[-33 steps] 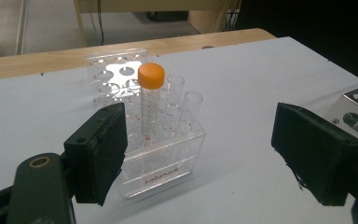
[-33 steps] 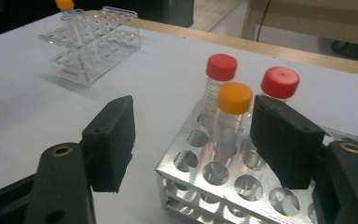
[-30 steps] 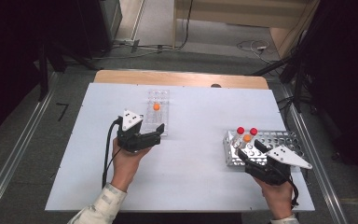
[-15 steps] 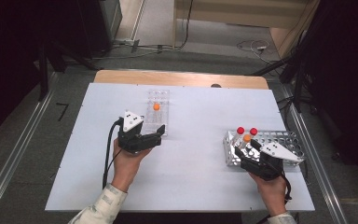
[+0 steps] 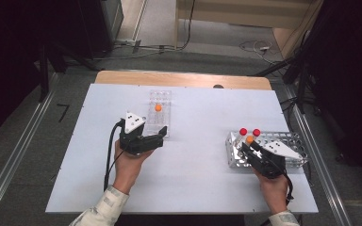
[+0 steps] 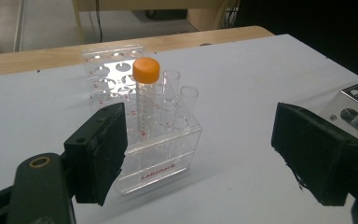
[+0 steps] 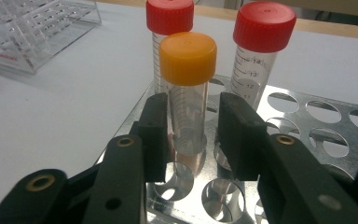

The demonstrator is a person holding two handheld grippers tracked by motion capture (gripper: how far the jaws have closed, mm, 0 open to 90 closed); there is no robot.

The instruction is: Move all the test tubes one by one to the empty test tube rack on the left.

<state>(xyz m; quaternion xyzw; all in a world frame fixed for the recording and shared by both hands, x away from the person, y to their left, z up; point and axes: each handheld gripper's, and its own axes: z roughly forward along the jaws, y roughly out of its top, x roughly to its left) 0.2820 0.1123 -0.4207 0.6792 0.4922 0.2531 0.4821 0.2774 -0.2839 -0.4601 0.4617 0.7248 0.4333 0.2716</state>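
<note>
Right gripper view shows the right tongs (image 7: 191, 135) with their black jaws drawn in around an orange-capped tube (image 7: 188, 88) that stands upright in a metal rack (image 7: 307, 121); the jaws have just been closing. The left pad looks to be against the tube's wall, while a sliver of gap shows at the right pad, so I cannot tell whether the grip is firm. Two red-capped tubes (image 7: 261, 51) stand just behind in the same rack, and the nearer one carries printed graduations, with 14, 13, 12 and 11 readable. From the high view that rack sits near the right edge of the white bench (image 5: 193, 188). Over on the left, the left tongs (image 6: 198, 154) stand wide apart with nothing between them, facing a clear plastic rack (image 6: 158, 154) marked "Labshark" in red. It holds another orange-capped tube (image 6: 145, 98) and uncapped glass tubes (image 6: 179, 102).
</note>
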